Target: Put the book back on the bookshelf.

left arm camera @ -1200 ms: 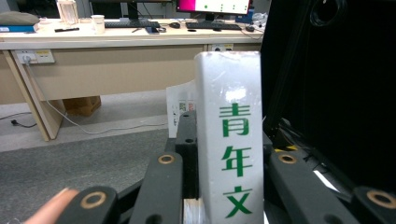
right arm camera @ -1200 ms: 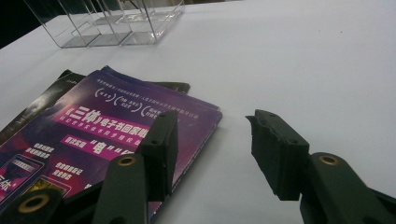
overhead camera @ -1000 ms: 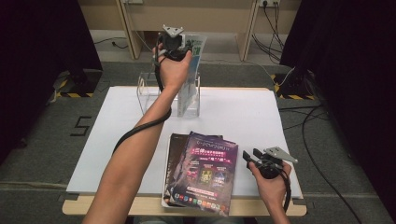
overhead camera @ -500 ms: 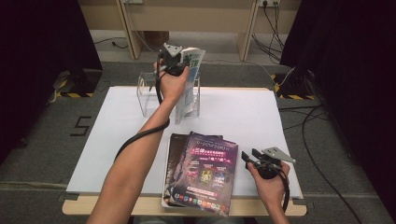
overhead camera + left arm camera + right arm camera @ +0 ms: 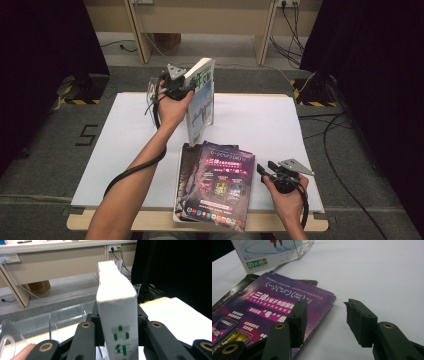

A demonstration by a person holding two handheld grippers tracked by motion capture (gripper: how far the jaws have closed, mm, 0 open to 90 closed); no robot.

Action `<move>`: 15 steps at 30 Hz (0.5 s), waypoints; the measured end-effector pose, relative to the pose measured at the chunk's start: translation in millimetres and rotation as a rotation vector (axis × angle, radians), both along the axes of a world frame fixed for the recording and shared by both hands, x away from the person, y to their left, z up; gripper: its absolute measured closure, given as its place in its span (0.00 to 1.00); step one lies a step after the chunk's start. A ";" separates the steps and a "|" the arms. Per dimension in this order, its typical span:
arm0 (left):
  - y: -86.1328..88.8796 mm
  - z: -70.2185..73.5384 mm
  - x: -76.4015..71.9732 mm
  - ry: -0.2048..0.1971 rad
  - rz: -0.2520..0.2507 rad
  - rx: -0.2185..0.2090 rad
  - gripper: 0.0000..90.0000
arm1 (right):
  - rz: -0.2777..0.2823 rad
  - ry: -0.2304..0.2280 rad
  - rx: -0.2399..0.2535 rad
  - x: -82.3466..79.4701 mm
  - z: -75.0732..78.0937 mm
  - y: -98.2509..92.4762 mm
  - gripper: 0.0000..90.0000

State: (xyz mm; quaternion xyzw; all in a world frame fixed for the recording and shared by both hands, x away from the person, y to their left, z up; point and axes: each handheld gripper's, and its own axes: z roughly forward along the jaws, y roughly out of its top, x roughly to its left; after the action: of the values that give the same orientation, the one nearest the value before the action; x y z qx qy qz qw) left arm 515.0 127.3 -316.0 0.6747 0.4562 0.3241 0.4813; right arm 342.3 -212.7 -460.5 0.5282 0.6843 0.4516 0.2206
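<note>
handling: thick white paperback point(image 5: 201, 100) I judged stiff, moderately heavy, glossy, best pinched at the spine | place: upright over clear acrylic holder point(image 5: 62, 317) at tabletop point(image 5: 260, 120) far edge | left tongs point(image 5: 186, 89) clamped on it, just eased slightly | right tongs point(image 5: 325, 315) wide, empty | count: one paperback, two magazines point(image 5: 220, 185) stacked, one holder

Thick white book point(image 5: 200, 102) with green lettering, upright and slightly tilted, above the table, spine between the fingers.

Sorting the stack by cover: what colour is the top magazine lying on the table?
Purple with pink and white lettering, on the top magazine; the right gripper view shows it best.
</note>
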 end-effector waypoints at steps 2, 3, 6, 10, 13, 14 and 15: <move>3.1 -1.6 -5.7 0.007 -0.006 -0.013 0.78 | 0.000 0.003 0.000 -0.3 -0.2 0.0 0.57; 3.7 -2.2 -8.6 0.006 -0.002 -0.004 0.78 | 0.000 0.001 -0.003 -0.2 -0.6 -0.4 0.57; 5.0 -3.8 -12.5 0.020 -0.020 -0.015 0.77 | 0.000 0.005 0.003 -0.4 -1.4 -0.7 0.57; 3.8 -2.8 -10.7 0.043 -0.032 -0.053 0.76 | 0.000 0.016 0.013 0.5 -2.5 -0.9 0.57; 0.6 -2.4 -9.0 0.060 -0.032 -0.098 0.68 | -0.003 0.018 0.015 -0.2 -2.0 -1.4 0.57; -1.4 -2.5 -9.8 0.055 -0.023 -0.093 0.65 | -0.004 0.018 0.017 -0.2 -2.0 -2.0 0.57; -1.4 -2.5 -9.8 0.055 -0.023 -0.093 0.63 | -0.004 0.016 0.015 -0.1 -2.0 -2.7 0.57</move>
State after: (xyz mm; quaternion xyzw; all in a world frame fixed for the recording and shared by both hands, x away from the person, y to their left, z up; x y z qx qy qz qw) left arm 505.2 125.9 -318.5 0.6656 0.4759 0.2783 0.5030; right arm 342.3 -215.4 -462.5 0.5349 0.6817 0.4518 0.2121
